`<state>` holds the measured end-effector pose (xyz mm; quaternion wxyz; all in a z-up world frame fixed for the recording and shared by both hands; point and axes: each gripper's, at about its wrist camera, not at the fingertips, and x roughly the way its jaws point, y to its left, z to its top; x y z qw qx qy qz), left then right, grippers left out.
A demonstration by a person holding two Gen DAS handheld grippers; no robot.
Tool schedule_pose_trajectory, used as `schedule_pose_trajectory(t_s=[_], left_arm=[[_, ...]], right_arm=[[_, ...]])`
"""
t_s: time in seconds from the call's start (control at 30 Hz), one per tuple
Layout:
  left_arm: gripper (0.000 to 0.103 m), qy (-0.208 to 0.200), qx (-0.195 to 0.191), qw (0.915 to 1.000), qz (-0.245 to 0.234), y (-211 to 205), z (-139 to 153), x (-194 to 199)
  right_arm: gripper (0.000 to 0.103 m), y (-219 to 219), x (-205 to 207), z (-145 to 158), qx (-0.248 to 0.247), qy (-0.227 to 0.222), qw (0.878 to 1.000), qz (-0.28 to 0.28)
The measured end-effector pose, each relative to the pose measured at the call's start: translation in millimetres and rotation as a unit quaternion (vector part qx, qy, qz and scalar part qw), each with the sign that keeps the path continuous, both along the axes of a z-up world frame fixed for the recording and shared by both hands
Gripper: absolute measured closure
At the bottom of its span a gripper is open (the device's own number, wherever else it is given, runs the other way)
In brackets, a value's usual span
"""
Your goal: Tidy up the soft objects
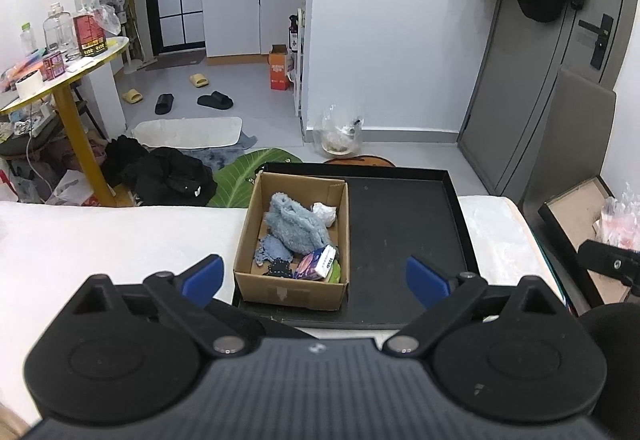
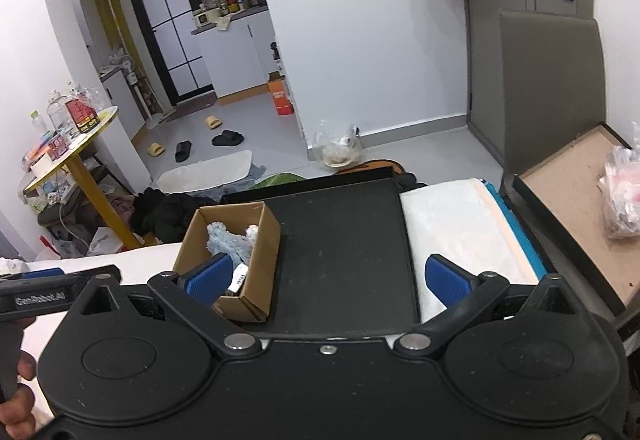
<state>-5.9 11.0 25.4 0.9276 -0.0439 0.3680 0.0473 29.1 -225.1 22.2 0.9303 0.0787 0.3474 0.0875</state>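
A brown cardboard box (image 1: 256,282) stands in the left half of a black tray (image 1: 400,232) on a white bed. In the box lie a fluffy light-blue pouch (image 1: 294,226), a small blue knitted piece (image 1: 272,252), a white crumpled item (image 1: 325,214), a dark flat piece (image 1: 280,269) and a small printed carton (image 1: 318,263). My left gripper (image 1: 314,276) is open and empty, just in front of the box. My right gripper (image 2: 328,278) is open and empty above the tray (image 2: 344,240), right of the box (image 2: 262,240). The left gripper also shows at the left edge of the right wrist view (image 2: 40,282).
The white bed (image 1: 100,240) spreads left and right of the tray. A black-framed board (image 2: 576,208) with a plastic bag (image 2: 622,200) lies at the right. On the floor beyond are dark clothes (image 1: 160,172), a yellow round table (image 1: 64,80) and slippers.
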Motion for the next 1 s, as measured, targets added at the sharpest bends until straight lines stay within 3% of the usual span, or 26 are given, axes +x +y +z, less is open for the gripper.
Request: schedule_pose_trajectory(t_s=[0.37, 0.5, 1.0], left_arm=[[0.005, -0.019, 0.018, 0.9996, -0.008, -17, 6, -24], [0.005, -0.018, 0.019, 0.9996, -0.008, -22, 5, -29], [0.005, -0.022, 0.023, 0.9995, -0.005, -29, 3, -45]], right_arm=[[0.0, -4, -20, 0, -0.017, -0.006, 1.0, -0.012], [0.0, -7, -22, 0, -0.002, 0.007, 1.0, -0.011], [0.0, 10, -35, 0, -0.058, -0.008, 0.998, 0.002]])
